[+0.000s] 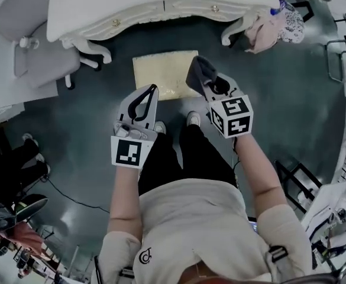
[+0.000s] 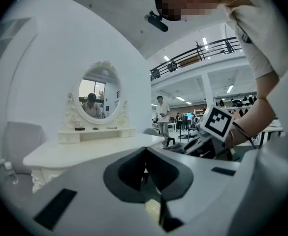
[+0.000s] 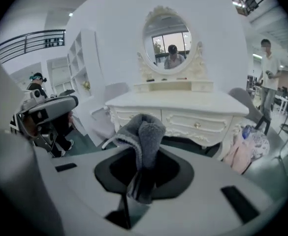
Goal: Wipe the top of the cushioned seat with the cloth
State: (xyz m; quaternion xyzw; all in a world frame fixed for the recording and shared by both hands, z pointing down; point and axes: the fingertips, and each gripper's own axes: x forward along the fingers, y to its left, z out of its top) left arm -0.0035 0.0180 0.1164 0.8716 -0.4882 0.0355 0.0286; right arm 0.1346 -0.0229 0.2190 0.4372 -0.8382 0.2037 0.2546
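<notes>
Within right gripper (image 3: 140, 178), grey cloth (image 3: 144, 132), near cushioned seat (image 1: 161, 73)

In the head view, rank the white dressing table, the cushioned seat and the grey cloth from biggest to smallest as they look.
1. white dressing table
2. cushioned seat
3. grey cloth, held up nearer the camera than the seat, yet still plainly the smallest

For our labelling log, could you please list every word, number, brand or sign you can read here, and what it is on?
No words or numbers can be read.
On the shirt: a small round emblem, too small to read.
Cubes on left gripper and right gripper: black-and-white square markers, no text.
</notes>
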